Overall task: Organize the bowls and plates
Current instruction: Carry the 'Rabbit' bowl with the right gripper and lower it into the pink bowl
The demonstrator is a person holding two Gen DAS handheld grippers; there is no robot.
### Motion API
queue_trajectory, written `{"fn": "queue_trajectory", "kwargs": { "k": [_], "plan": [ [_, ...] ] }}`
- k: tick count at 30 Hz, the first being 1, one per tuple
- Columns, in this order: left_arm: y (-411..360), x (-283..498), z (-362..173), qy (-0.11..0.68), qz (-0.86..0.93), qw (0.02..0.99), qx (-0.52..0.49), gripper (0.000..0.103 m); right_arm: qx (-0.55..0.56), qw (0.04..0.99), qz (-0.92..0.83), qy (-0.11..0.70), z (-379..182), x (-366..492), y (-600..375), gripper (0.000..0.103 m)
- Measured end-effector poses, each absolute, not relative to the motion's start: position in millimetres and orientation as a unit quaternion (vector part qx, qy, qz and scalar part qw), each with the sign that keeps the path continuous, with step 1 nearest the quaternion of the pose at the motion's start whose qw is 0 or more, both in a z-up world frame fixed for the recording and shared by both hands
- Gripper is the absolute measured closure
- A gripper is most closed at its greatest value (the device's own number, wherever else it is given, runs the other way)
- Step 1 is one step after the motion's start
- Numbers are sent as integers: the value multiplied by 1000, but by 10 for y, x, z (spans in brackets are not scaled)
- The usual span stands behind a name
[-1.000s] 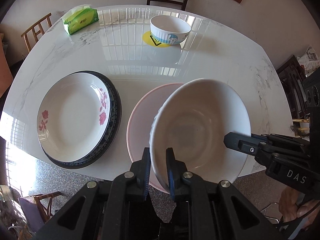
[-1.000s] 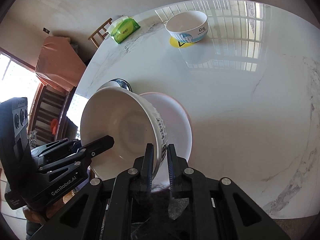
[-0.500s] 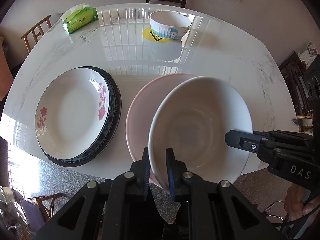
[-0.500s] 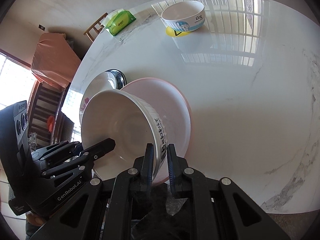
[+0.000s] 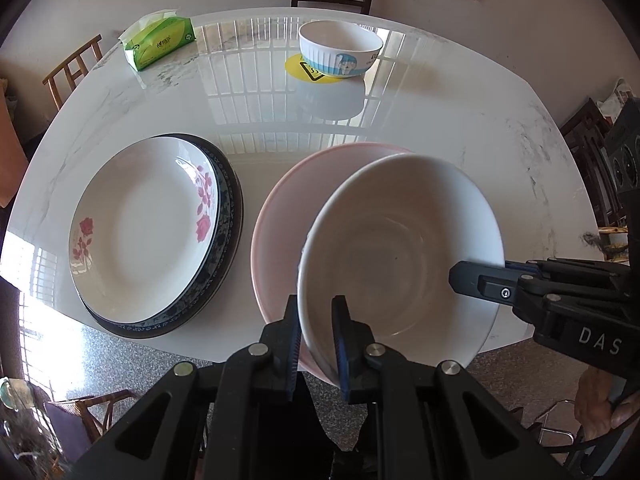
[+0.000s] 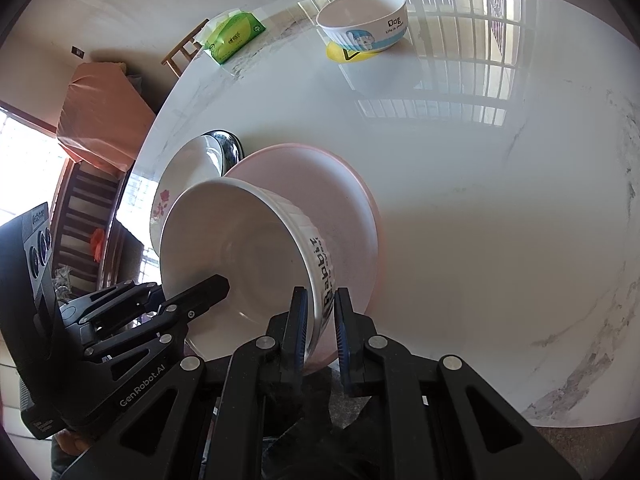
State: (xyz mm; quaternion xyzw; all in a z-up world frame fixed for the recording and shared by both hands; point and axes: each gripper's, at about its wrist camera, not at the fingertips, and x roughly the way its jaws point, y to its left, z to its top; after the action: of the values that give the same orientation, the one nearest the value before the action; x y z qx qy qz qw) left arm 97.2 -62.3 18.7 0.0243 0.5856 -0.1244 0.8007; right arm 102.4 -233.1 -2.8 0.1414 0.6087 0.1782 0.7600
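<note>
We hold a big white bowl (image 5: 400, 256) with both grippers. Our left gripper (image 5: 316, 336) is clamped on the near rim, one finger inside the bowl and one outside. Our right gripper (image 6: 320, 328) is clamped on the rim too, at another spot, right by the word printed on the bowl's ribbed side. The bowl is tipped up on its side in the air, just above a pink plate (image 5: 280, 216) that sits near the front edge of the counter (image 5: 480, 128). We cannot tell if the bowl touches the pink plate.

We think this bowl is hard and heavy, and it looks shiny and smooth, so it could slip. It could break if it drops or bangs down. The rim is the good place to hold, since the wall is thin enough there to fit between the fingers. Two holds on the rim help keep it from swinging.

Beside the pink plate is a white plate with red flowers (image 5: 144, 228), resting on a dark plate (image 5: 230, 216). Far back, a small bowl with a cartoon picture (image 5: 340, 54) sits on a yellow mat (image 5: 298, 70).
</note>
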Motion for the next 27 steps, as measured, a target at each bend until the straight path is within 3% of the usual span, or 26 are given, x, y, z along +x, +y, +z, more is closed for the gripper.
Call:
{"fn": "queue_trajectory", "kwargs": {
  "k": [27],
  "plan": [
    [-676, 930, 162, 571, -121, 811, 50, 87, 150, 763, 173, 604, -48, 1041, -2331, 90]
  ]
}}
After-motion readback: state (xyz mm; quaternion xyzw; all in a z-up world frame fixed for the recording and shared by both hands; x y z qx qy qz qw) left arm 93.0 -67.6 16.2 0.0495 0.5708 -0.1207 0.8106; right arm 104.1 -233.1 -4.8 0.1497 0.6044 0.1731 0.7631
